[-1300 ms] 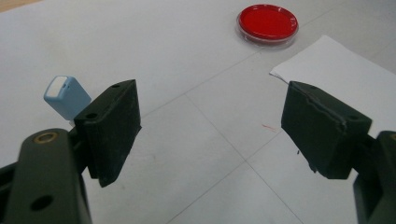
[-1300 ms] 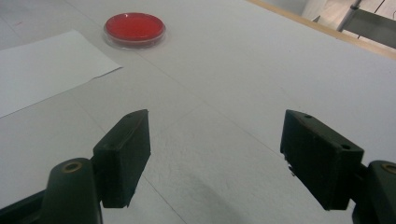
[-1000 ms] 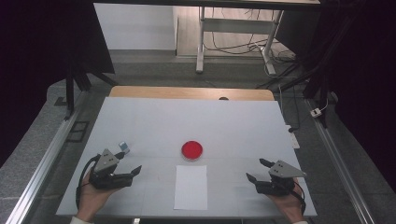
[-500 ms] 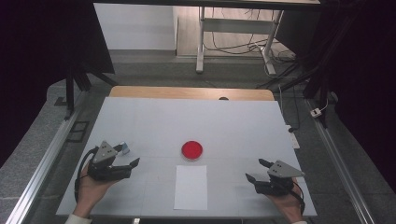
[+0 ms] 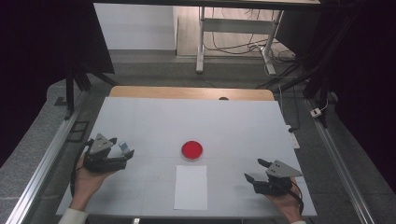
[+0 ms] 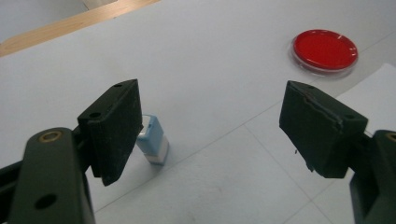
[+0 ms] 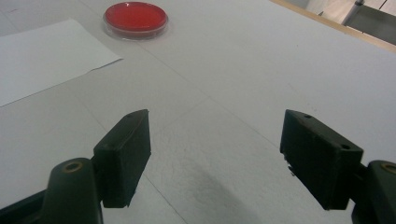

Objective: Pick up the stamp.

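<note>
Table [image 5: 154,121]: plain white top, pale wood strip along far edge. Round dish [image 5: 192,150]: bright red, clear rim. Paper sheet [image 5: 191,187]: white, unmarked. Small block [image 6: 153,138]: light blue, white base. Both grippers' jaws: matte black.

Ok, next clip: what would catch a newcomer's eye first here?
The red dish near the middle of the white table stands out most, with a white sheet of paper lying just on the near side of it. Then the two open grippers: the left gripper close to a small light-blue block beside one of its jaws, and the right gripper over bare table.
</note>
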The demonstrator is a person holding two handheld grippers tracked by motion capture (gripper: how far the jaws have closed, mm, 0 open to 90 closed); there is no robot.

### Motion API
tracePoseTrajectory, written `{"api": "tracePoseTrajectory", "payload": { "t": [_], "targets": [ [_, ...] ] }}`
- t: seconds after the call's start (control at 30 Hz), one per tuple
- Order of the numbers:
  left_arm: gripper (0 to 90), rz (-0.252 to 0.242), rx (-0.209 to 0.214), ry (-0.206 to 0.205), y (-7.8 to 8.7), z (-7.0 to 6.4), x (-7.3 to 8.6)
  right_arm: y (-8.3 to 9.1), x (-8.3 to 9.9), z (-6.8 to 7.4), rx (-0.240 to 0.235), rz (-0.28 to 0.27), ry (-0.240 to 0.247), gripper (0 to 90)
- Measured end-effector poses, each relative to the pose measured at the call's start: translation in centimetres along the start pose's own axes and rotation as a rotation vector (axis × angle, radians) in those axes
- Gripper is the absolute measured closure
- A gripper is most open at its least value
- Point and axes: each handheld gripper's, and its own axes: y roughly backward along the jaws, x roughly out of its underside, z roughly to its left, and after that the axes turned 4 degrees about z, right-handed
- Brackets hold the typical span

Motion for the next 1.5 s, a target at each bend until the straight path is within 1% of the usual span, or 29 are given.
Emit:
{"api": "tracePoseTrajectory", "payload": {
  "t": [0.23, 0.3, 0.37, 0.5, 0.6, 0.63, 0.7, 0.77, 0.9, 0.97, 1.03, 1.13, 1.3, 1.5],
  "targets": [
    [22.6, 0.019, -0.018, -0.007, -0.8, 1.5, -0.1, 0.0, 0.1, -0.1, 0.001, 0.005, 0.0, 24.2],
    [22.8, 0.024, -0.024, -0.001, -0.9, 1.9, 0.0, 0.0, 0.1, 0.0, 0.0, 0.005, 0.0, 24.2],
    [22.9, 0.029, -0.023, -0.003, -1.0, 2.3, 0.0, 0.0, 0.0, 0.0, -0.001, 0.002, -0.001, 24.2],
    [23.9, 0.036, -0.012, -0.009, -1.5, 2.9, -0.7, 0.1, 0.0, -0.1, 0.004, -0.001, -0.005, 24.2],
    [24.4, 0.065, -0.018, -0.04, -2.0, 3.2, -1.3, 0.1, 0.0, -0.2, 0.003, -0.005, -0.01, 24.2],
    [24.4, 0.067, -0.017, -0.042, -2.1, 3.4, -1.4, 0.1, 0.0, -0.2, 0.003, -0.005, -0.01, 24.2],
    [24.6, 0.071, -0.012, -0.034, -2.3, 3.8, -1.5, 0.1, 0.1, -0.2, 0.002, 0.005, -0.006, 24.2],
    [24.6, 0.081, -0.012, -0.033, -2.6, 3.9, -1.5, 0.1, 0.1, -0.3, 0.003, 0.007, -0.007, 24.2],
    [24.9, 0.111, -0.004, -0.052, -3.1, 3.8, -1.2, 0.2, 0.1, -0.3, 0.007, 0.004, -0.005, 24.2],
    [26.4, 0.12, -0.009, -0.054, -3.3, 3.8, -0.9, 0.3, 0.1, -0.3, 0.008, -0.001, -0.012, 24.3],
    [27.9, 0.141, -0.015, -0.072, -3.5, 3.9, -0.8, 0.4, 0.2, -0.3, 0.008, 0.0, -0.013, 24.5],
    [31.3, 0.147, -0.018, -0.06, -3.9, 4.1, -0.5, 0.3, 0.2, -0.2, 0.002, 0.005, -0.009, 24.5],
    [32.7, 0.161, -0.028, -0.053, -4.5, 4.4, -0.2, 0.2, 0.2, -0.2, 0.0, 0.006, -0.007, 24.5],
    [36.1, 0.171, -0.008, -0.049, -5.0, 4.6, 0.2, 0.2, 0.3, -0.1, -0.004, 0.007, -0.011, 24.5]
  ]
}}
